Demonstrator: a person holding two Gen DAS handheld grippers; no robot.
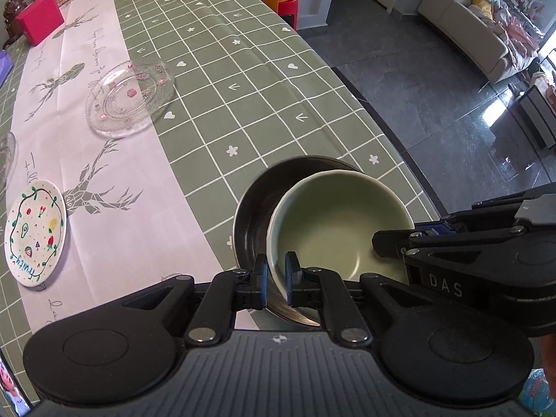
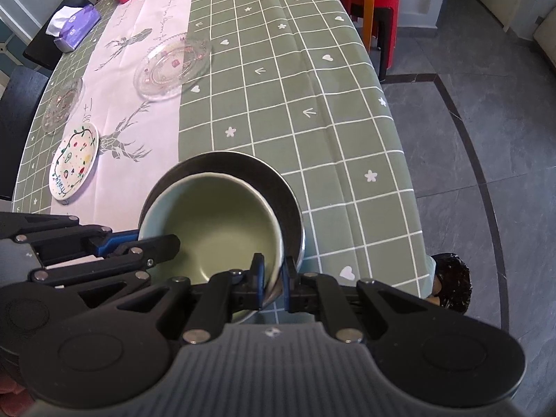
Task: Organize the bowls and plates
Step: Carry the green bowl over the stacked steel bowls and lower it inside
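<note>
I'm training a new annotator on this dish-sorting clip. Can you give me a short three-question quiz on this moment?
1. True or false: the green bowl sits partly inside the dark metal bowl.
2. Which gripper pinches the green bowl's rim?
A. left gripper only
B. right gripper only
C. both
3. Fill in: the small white plate with painted fruit lies on the ____ strip of the tablecloth.

Key
1. True.
2. C: each wrist view shows its own pads closed on the rim, on opposite sides.
3. White, deer-printed.
</note>
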